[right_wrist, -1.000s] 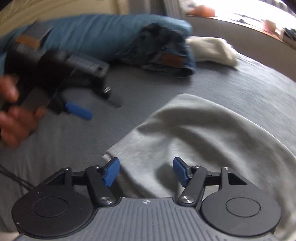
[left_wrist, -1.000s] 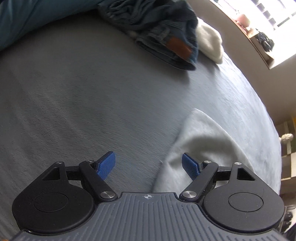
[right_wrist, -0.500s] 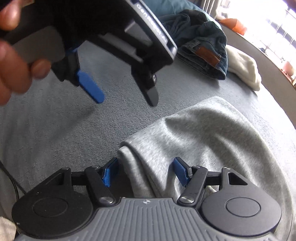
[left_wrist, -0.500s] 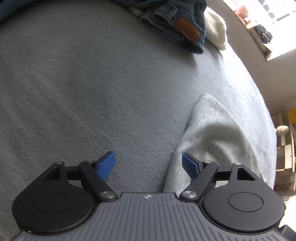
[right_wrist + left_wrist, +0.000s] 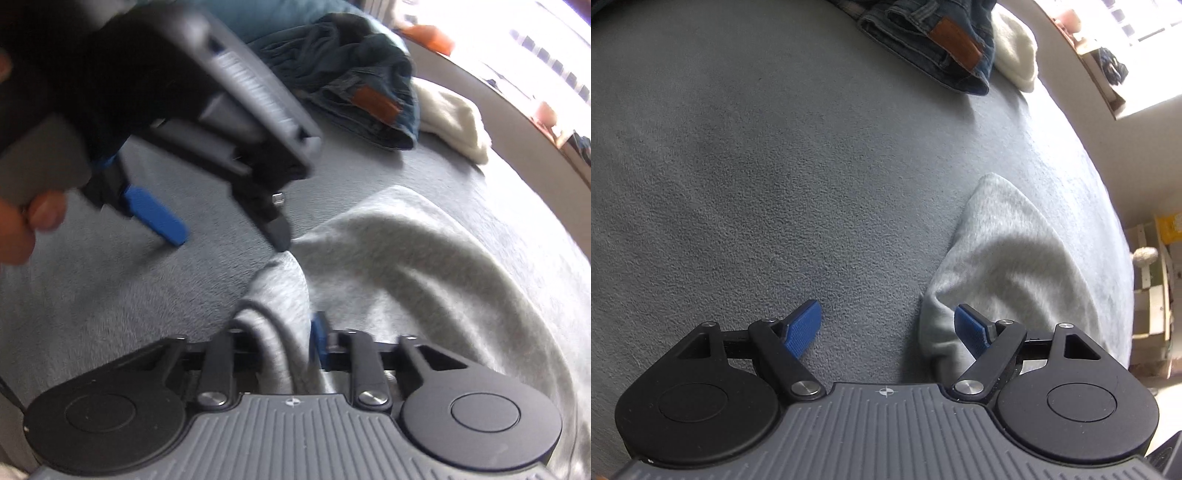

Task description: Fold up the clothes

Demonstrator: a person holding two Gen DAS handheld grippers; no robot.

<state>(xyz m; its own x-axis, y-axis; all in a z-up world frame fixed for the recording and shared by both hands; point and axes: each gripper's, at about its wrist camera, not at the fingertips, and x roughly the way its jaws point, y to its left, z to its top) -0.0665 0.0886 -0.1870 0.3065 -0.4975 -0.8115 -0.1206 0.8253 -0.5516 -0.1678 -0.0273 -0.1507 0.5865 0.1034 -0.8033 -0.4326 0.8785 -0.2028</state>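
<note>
A light grey garment (image 5: 1015,258) (image 5: 424,266) lies spread on the grey bed cover (image 5: 738,184). My right gripper (image 5: 280,332) is closing its jaws, with a bunched fold of the garment's near corner between them; the one blue pad (image 5: 318,339) that shows presses on the fabric. My left gripper (image 5: 886,321) is open and low over the cover, its right pad (image 5: 971,328) beside the garment's edge with nothing between the pads. The right wrist view shows the left gripper (image 5: 221,225) close by at upper left, held by a hand (image 5: 22,229).
Folded jeans (image 5: 931,37) (image 5: 362,92) and a white garment (image 5: 1015,59) (image 5: 454,118) lie at the far side of the bed. A teal pillow (image 5: 288,14) sits behind them. A bright windowsill (image 5: 1108,74) and shelving (image 5: 1156,295) stand past the bed's right edge.
The right gripper's jaws have closed on a fold of the grey garment and bunched it up. The left gripper has sunk toward the bed, nearer the garment's edge, and stays open.
</note>
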